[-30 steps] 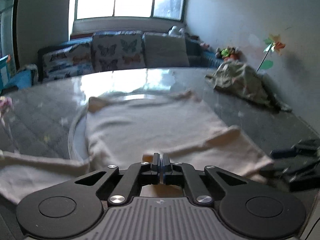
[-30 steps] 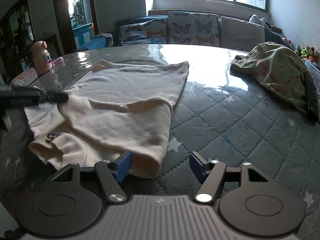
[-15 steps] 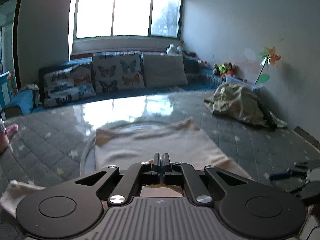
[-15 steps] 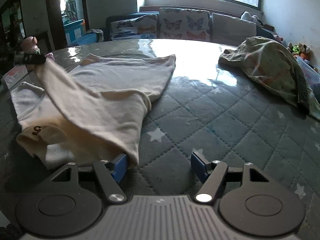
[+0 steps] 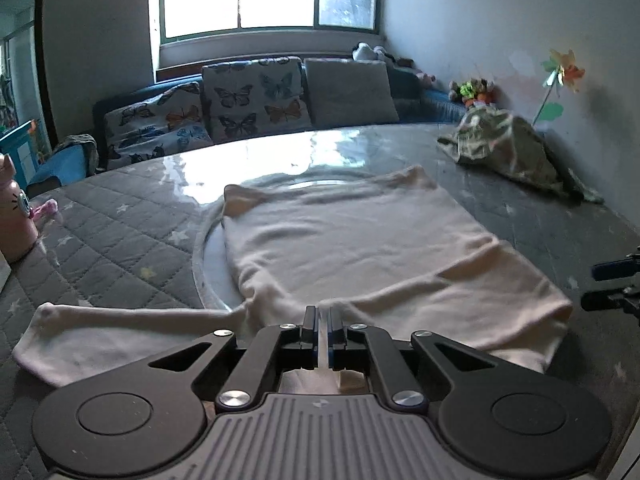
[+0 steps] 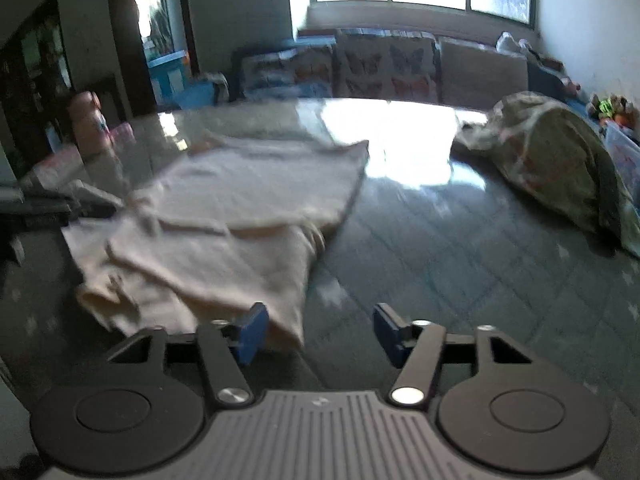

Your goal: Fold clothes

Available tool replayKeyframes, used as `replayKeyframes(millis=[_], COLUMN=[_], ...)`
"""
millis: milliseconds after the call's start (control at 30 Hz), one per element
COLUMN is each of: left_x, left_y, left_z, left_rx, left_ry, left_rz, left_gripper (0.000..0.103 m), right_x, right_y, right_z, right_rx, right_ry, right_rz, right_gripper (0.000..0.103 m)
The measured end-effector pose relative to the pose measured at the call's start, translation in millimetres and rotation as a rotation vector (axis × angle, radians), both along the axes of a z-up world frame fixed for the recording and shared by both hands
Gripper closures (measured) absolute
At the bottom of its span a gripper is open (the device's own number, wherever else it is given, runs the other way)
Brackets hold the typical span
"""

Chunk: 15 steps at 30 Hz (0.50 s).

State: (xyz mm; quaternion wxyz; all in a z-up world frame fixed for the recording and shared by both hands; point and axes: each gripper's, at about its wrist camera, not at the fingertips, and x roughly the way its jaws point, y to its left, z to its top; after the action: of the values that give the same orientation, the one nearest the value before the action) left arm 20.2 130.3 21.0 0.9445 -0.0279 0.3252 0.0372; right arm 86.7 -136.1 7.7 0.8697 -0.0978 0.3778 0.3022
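The cream garment [image 5: 360, 248] is lying partly folded on the quilted table [image 5: 120, 240], looking soft, light and limp; the left gripper [image 5: 321, 320] is pinching its near edge, best hold; the right gripper [image 6: 316, 332] is hanging spread.

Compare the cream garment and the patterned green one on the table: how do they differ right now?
The cream garment lies spread flat mid-table, partly folded; the patterned green garment sits bunched in a heap at the far right. The cream one is plain, the green one printed. The left gripper is shut on the cream garment's near edge; nothing touches the green one, and the right gripper is open. Both rest on the quilted table.
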Motion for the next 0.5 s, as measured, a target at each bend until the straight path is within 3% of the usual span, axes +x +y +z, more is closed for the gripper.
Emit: replayKeyframes(millis=[133, 200, 300, 500], left_x=[6.3, 11.3, 16.0, 17.3], left_y=[-8.5, -13.5, -18.3, -14.1], left_z=[0.0, -5.0, -13.9, -27.9], left_rx=[-0.019, -0.020, -0.031, -0.048], left_ry=[-0.005, 0.012, 0.035, 0.071], left_rz=[-0.034, -0.047, -0.056, -0.045], left_gripper=[0.096, 0.086, 0.068, 0.065], right_x=[12.3, 18.4, 27.6, 44.1], right_y=[15.8, 23.7, 35.5, 52.0], right_z=[1.2, 1.9, 2.8, -7.8], right_rx=[0.038, 0.058, 0.087, 0.094], right_ry=[-0.006, -0.008, -0.013, -0.007], right_rz=[0.014, 0.020, 0.031, 0.026], right_gripper=[0.067, 0.076, 0.079, 0.088])
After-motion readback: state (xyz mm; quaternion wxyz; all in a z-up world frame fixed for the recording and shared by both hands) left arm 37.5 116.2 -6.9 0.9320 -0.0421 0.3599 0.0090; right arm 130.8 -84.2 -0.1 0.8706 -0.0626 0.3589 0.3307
